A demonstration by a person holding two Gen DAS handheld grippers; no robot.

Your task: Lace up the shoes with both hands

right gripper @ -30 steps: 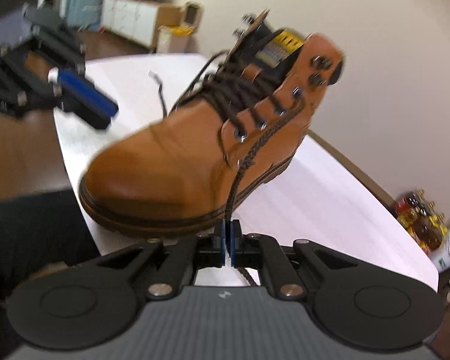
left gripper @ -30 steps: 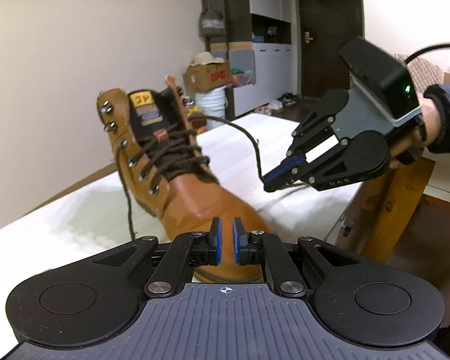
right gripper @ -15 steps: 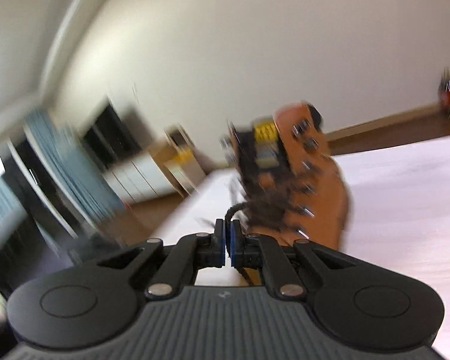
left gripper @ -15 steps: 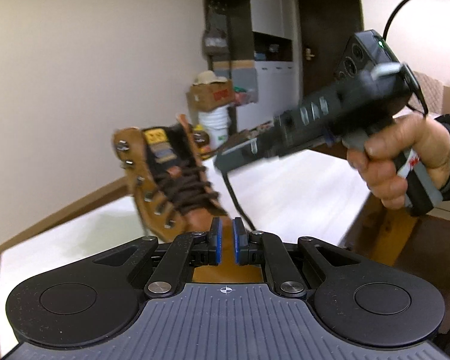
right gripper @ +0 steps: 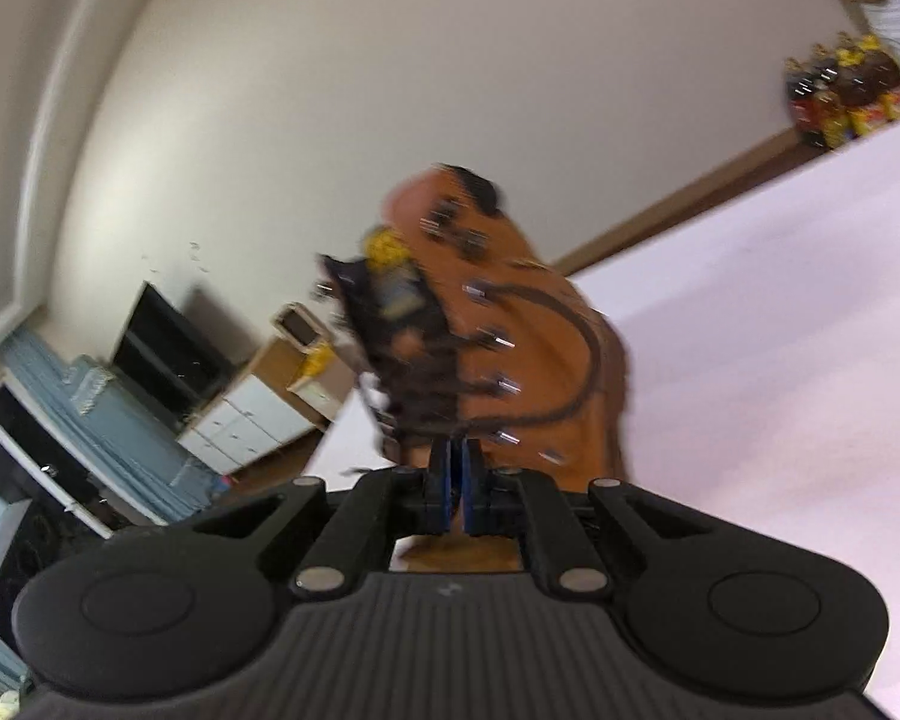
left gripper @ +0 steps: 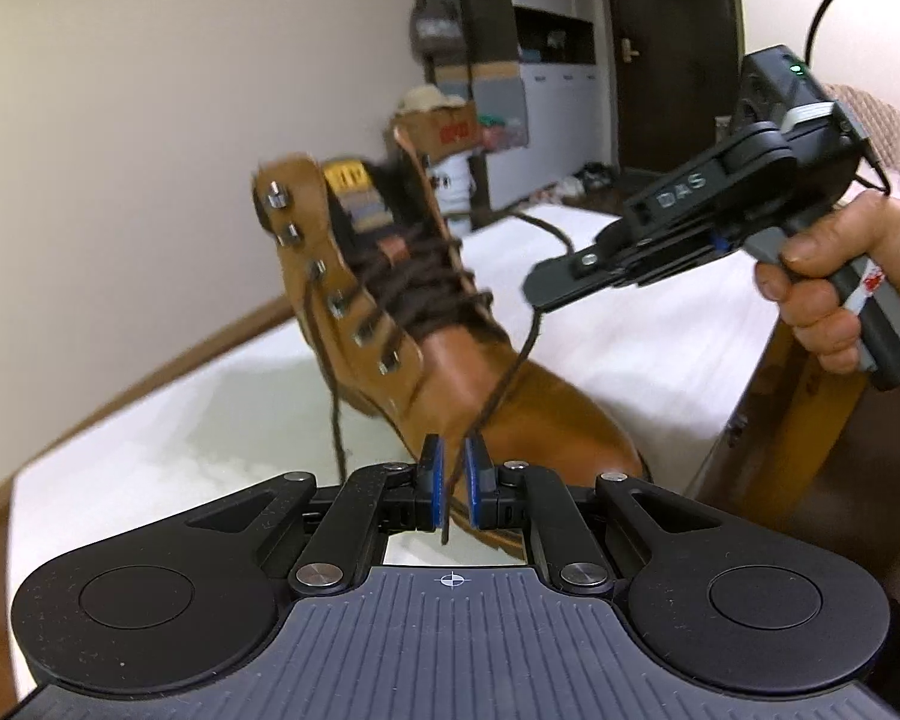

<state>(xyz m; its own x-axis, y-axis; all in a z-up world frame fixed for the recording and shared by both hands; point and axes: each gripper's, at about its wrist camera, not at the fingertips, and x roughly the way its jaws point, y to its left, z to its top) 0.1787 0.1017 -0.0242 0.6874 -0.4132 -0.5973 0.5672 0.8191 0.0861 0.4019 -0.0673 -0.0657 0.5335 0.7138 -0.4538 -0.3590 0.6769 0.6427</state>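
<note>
Nearest, left tool [left gripper: 453,483]: pads a little apart, free end of the dark brown lace [left gripper: 504,384] hanging down through the gap, not visibly pinched, so loose rather than clamped. Just beyond, tan boot [left gripper: 450,360] sitting toe-forward on the white tabletop [left gripper: 630,330], shaft tilted toward the wall. Lower eyelets already crossed with lace; top metal hooks [left gripper: 279,201] on the near flap bare, so upper rows and the knot left to do, judging by this. A second lace end trailing down the boot's left side to the tabletop. Farther right, right tool [left gripper: 537,294] held by a hand [left gripper: 840,276], hovering beside the shaft with the lace rising to its tip. From its own blurred view, right tool [right gripper: 456,483] jaws opening, narrow gap only, lace in the gap not made out, boot [right gripper: 510,348] straight ahead. Roughly midway: lower lacing done, hooks and tying pending.
</note>
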